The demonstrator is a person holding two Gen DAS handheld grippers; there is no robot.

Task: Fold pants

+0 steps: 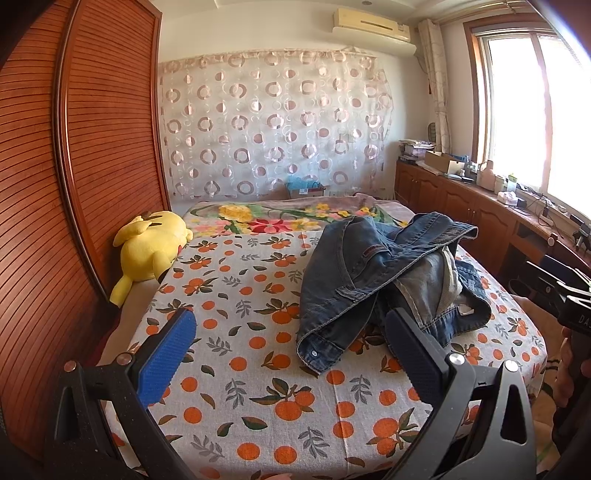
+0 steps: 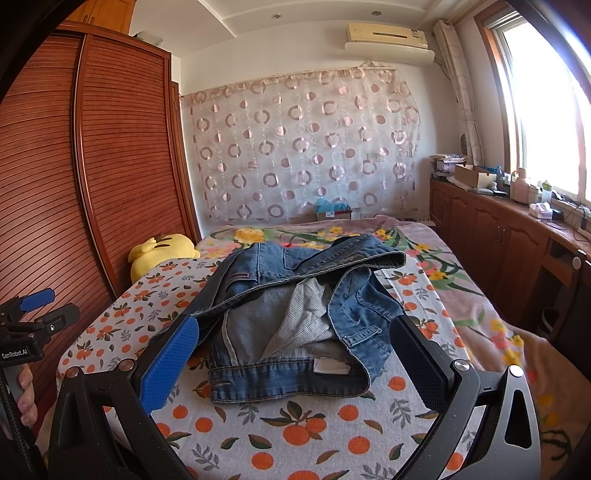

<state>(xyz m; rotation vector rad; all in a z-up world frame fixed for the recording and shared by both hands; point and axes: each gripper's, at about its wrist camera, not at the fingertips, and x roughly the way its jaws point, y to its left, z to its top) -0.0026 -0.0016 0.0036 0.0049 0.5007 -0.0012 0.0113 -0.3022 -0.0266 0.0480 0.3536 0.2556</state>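
pants (image 2: 295,317) crumpled | orange-print bedsheet (image 2: 314,424) | both tools spread, apparently empty | wardrobe (image 1: 74,166) left

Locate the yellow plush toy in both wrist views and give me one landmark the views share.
Left wrist view: the yellow plush toy lies at middle left, on the bed's edge beside the wooden wardrobe, in full view.
Right wrist view: the toy sits smaller at left of centre, partly hidden behind the orange-print sheet, left of the jeans.
Shared landmark: the air conditioner high on the far wall.
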